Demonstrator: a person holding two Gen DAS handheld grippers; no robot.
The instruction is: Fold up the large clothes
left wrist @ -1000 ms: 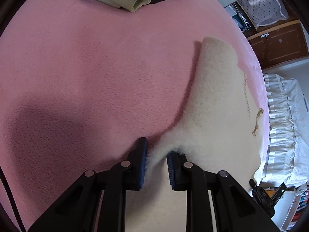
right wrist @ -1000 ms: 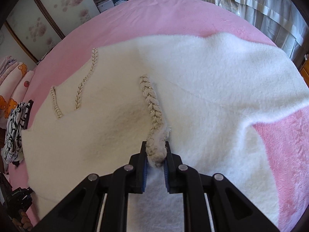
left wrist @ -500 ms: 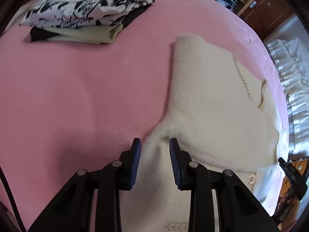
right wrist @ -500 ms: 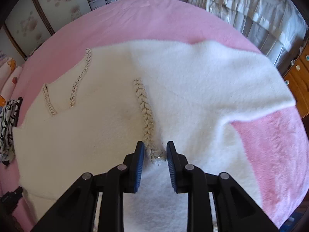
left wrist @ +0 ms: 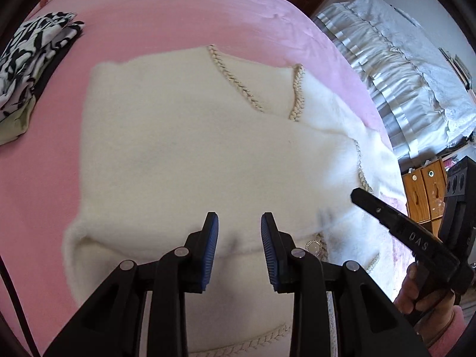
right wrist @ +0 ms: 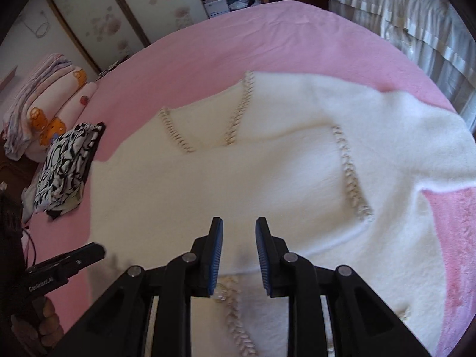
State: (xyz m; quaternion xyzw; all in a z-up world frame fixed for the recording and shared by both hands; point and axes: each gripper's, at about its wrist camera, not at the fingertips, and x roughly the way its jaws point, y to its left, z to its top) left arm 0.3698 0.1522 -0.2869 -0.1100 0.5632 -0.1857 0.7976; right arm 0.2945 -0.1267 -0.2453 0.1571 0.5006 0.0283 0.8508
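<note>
A fluffy white cardigan [left wrist: 178, 136] with braided trim lies spread on the pink bed [left wrist: 178, 15], one sleeve folded across its body. My left gripper [left wrist: 239, 238] hovers above its near part, open, blue pads apart, with nothing between them. My right gripper [right wrist: 239, 244] also hangs over the cardigan [right wrist: 238, 172]; its jaws are closing on empty air, clear of the cloth. A round button and braid show just below the right fingers [right wrist: 214, 253]. Each view catches the other gripper's black finger at its edge, held by a hand.
A folded pile with a black-and-white patterned garment [right wrist: 65, 163] sits at the bed's left side, also in the left wrist view [left wrist: 26, 56]. Stacked blankets [right wrist: 44, 95] lie beyond it. Frilled white drapes [left wrist: 401, 59] and wooden drawers [left wrist: 422, 190] stand to the right.
Both grippers let go of the cardigan and rose away from it. The left released the folded sleeve's edge, the right the braided trim. The left view rolled round onto the whole garment.
</note>
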